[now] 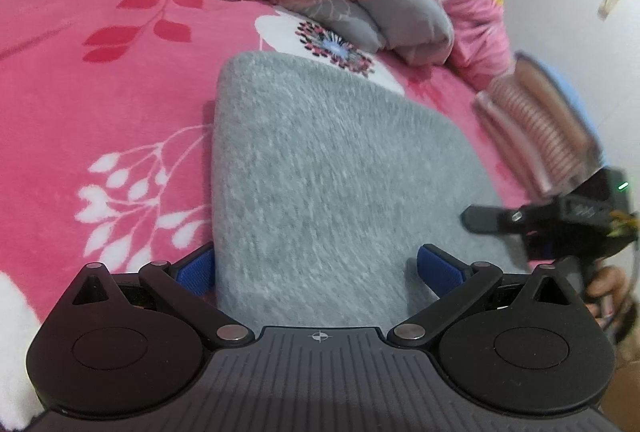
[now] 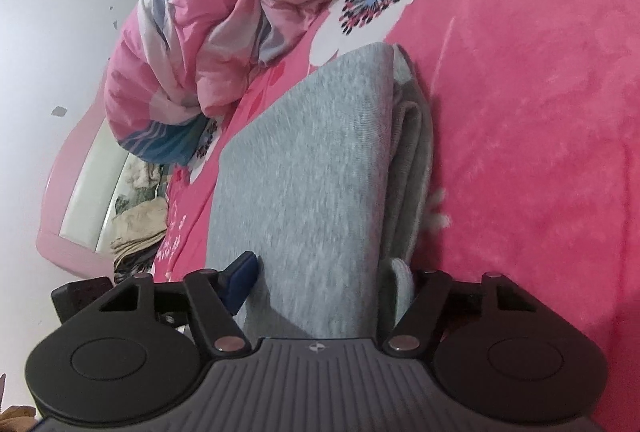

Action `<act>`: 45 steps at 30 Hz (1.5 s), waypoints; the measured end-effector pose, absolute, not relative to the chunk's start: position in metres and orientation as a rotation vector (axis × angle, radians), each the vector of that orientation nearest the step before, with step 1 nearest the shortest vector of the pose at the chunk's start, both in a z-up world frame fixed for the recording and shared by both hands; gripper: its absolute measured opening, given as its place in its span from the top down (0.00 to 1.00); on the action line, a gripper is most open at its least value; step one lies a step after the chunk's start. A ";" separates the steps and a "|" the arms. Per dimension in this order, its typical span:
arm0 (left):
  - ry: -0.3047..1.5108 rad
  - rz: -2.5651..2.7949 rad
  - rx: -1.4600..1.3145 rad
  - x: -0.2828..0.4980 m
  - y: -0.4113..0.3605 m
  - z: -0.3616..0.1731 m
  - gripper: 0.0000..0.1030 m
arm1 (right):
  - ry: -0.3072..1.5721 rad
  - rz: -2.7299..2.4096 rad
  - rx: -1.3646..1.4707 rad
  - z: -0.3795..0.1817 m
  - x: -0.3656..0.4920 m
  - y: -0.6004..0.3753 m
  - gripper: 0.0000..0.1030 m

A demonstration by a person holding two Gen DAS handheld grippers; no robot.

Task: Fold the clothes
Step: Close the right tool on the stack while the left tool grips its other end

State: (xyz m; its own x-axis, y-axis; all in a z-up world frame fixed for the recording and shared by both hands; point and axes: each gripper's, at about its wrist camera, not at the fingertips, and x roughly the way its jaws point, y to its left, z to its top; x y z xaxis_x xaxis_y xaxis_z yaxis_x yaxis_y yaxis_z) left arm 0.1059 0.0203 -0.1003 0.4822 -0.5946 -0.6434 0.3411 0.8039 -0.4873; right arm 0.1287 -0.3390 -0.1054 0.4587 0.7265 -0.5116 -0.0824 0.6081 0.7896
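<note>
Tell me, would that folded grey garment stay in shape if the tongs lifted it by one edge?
Probably not. The grey garment looks like soft knit, so it would likely droop. Its stacked layers lie loose along one side and could slide apart. It seems light for its size, and on the fuzzy pink blanket a push would more likely bunch it than slide it.

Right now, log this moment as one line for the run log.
task: fold clothes | grey garment: folded on pink blanket | left gripper: open | right gripper: open
</note>
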 end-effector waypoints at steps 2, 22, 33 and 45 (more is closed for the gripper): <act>0.898 -0.605 -0.347 0.110 0.024 -0.103 0.01 | 0.981 0.580 0.786 -0.108 0.137 -0.337 0.32; 0.845 -0.787 -0.450 0.140 0.031 -0.122 0.05 | 0.924 0.744 0.727 -0.122 0.152 -0.330 0.44; 0.848 -0.817 -0.507 0.131 0.041 -0.101 0.29 | 0.813 0.694 0.784 -0.111 0.128 -0.325 0.51; 0.863 -0.749 -0.440 0.117 0.027 -0.063 0.52 | 0.725 0.633 0.758 -0.092 0.109 -0.323 0.56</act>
State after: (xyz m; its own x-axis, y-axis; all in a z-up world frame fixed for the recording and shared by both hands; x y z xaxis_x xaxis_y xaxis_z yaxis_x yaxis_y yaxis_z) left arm 0.1165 0.0271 -0.0631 0.4248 -0.7428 -0.5175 0.4081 0.6674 -0.6229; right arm 0.1085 -0.3232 -0.0917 0.5924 0.7280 -0.3452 -0.2437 0.5703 0.7844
